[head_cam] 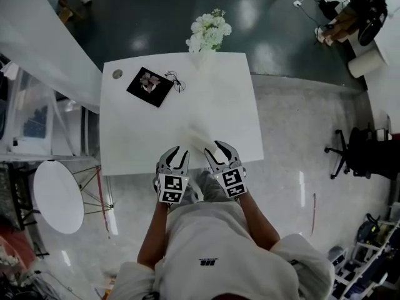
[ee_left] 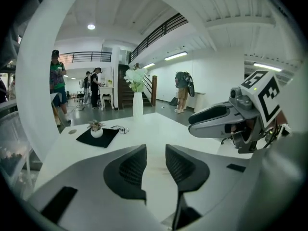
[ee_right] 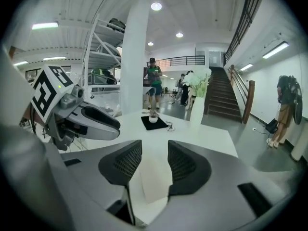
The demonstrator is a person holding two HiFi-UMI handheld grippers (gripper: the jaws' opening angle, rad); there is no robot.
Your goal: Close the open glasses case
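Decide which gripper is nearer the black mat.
Left. The black mat lies ahead and slightly left of the left gripper; the right gripper is farther right and farther away.

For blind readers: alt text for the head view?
From above, a person holds the left gripper and right gripper, jaws apart, at the near edge of a white table; a black mat, glasses and a flower vase sit farther back.
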